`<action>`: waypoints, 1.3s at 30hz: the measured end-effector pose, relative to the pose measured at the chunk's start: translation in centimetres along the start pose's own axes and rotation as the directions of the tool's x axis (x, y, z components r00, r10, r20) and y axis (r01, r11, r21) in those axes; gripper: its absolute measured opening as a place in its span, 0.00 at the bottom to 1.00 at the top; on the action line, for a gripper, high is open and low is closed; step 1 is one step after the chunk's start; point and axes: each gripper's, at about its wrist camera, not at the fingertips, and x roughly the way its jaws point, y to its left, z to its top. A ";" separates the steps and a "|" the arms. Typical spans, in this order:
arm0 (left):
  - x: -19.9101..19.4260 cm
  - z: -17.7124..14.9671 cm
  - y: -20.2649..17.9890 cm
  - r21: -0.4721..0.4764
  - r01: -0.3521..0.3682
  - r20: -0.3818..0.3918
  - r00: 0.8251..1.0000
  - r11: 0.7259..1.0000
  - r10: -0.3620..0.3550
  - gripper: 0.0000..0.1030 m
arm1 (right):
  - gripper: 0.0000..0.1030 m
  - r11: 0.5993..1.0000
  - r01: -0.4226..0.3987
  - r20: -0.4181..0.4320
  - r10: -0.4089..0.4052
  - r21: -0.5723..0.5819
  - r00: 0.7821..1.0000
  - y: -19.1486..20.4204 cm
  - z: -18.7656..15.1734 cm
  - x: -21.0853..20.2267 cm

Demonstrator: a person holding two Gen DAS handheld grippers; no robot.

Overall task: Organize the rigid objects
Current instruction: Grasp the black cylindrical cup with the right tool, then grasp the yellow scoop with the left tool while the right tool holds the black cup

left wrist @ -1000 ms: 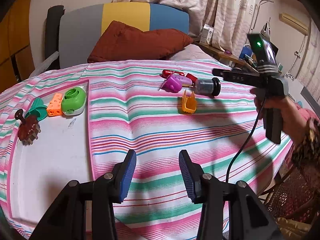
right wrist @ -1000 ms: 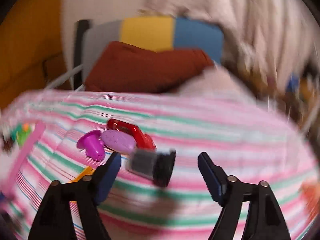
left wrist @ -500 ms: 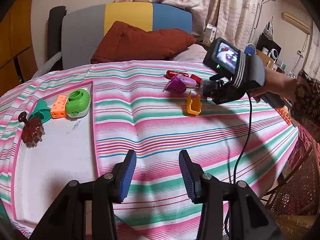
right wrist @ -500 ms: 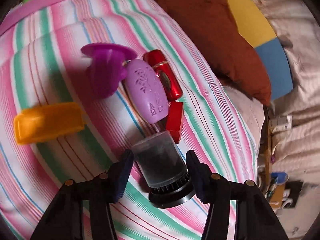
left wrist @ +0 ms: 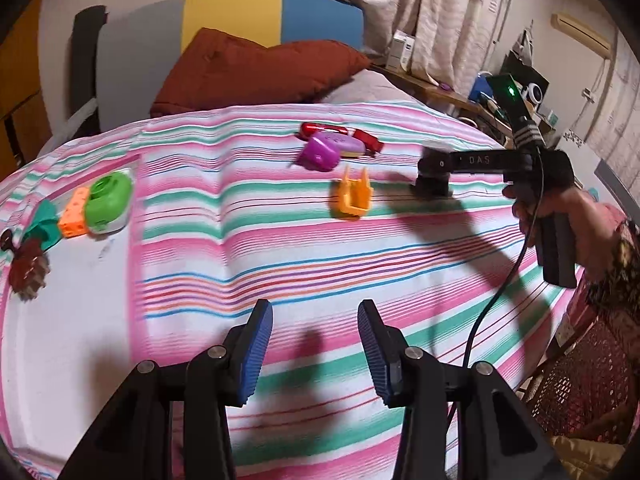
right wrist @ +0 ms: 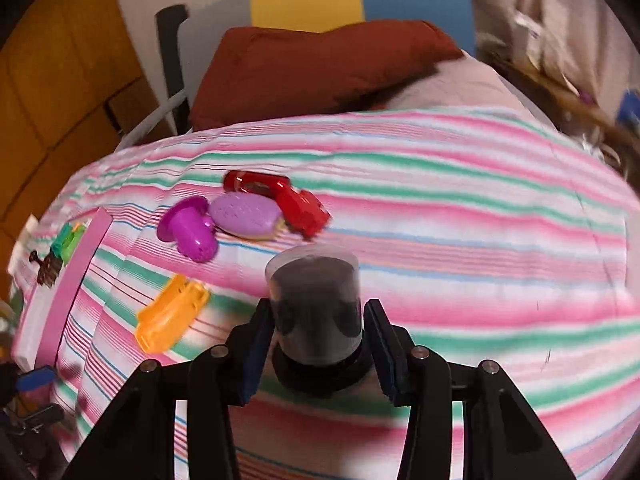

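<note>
Your right tool (right wrist: pixel 318 326) grips the dark clear-walled cylinder jar (right wrist: pixel 316 304), lifted at the bed's 3 o'clock; left tool (left wrist: pixel 316 344) hangs released. Four toys sit grouped at 9; orange clip (left wrist: pixel 352 196), purple cup (left wrist: pixel 319 154), lilac oval case (left wrist: pixel 347 145), and red pieces (left wrist: pixel 320 129) remain.

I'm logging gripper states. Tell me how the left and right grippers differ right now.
The left gripper is open and empty; the right gripper is shut on the dark jar. The left gripper sits at the near edge of the striped cloth; the right gripper is out beside the orange piece. Both have blue pads on black fingers.
</note>
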 end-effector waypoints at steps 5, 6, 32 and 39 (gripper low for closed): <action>1.9 1.6 -1.5 0.017 0.011 -0.016 1.000 1.000 -0.011 0.43 | 0.46 0.999 -0.002 -0.013 0.003 0.035 1.000 0.1 -0.2 0.1; 2.3 2.0 -1.8 0.024 0.010 -0.018 1.000 1.000 -0.009 0.43 | 0.46 0.999 -0.002 -0.013 0.002 0.035 1.000 0.2 -0.2 0.4; 12.1 9.0 -3.7 0.056 -0.042 -0.088 0.995 0.998 0.047 0.28 | 0.43 0.997 0.063 -0.048 -0.061 0.043 0.997 1.9 -0.9 -1.1; 10.6 8.2 -2.9 0.057 -0.032 -0.076 0.996 0.998 0.036 0.25 | 0.42 0.994 0.101 -0.022 -0.100 0.038 0.995 1.7 -0.8 -1.1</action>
